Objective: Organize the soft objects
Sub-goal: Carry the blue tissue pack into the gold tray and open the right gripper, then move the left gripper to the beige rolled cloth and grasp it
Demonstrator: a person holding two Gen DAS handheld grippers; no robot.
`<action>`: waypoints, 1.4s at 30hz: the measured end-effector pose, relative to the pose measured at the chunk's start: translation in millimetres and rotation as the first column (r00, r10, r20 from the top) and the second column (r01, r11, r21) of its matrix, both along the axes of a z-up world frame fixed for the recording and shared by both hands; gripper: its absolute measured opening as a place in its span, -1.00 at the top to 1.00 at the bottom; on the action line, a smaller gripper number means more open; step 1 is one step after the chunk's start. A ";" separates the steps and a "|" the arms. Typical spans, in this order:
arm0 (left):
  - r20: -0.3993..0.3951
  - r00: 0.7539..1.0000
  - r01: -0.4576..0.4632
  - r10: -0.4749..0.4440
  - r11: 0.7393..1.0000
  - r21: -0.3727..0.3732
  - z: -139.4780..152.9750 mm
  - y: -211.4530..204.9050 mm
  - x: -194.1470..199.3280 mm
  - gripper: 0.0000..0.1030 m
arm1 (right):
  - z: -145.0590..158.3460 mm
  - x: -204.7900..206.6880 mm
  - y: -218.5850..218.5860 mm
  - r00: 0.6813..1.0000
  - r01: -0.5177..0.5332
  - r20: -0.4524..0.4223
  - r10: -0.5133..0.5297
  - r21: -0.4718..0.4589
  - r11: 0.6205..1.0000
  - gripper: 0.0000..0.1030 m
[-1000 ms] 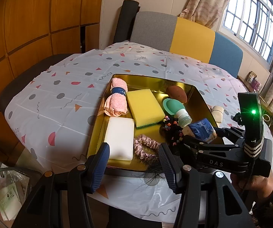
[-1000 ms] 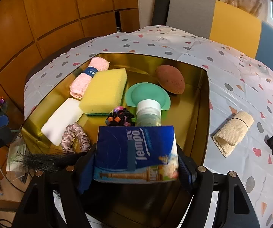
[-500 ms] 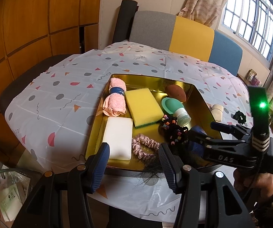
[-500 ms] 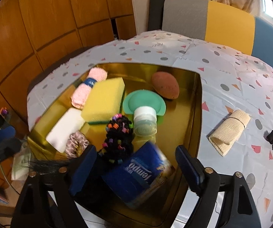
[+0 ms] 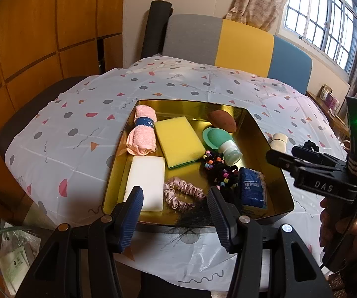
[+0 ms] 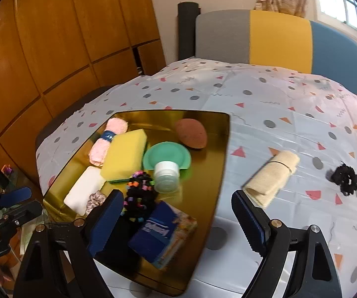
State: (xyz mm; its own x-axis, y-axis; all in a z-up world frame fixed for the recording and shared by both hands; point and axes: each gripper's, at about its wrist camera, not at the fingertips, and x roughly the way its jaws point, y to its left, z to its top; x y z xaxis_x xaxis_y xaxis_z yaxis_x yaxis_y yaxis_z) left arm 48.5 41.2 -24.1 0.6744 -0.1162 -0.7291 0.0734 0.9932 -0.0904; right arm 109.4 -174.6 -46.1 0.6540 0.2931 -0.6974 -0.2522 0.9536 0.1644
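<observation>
Tissue pack lies in the gold tray, both tongs empty.

Right gripper gapes wide above the tray's near right corner; left gripper stands wide open at its near edge. Pack rests beside the beaded hair ties. On the cloth to the right lie a beige roll and black scrunchie.

The tissue pack is blurred; the left gripper's finger hides part of the black hair.
</observation>
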 end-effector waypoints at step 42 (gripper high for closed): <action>-0.007 0.957 0.288 -0.290 0.946 0.151 13.0 -127.8 19.9 -0.06 | -13.6 -42.8 -266.7 0.857 0.514 -0.031 -0.514 0.019 0.857 -0.78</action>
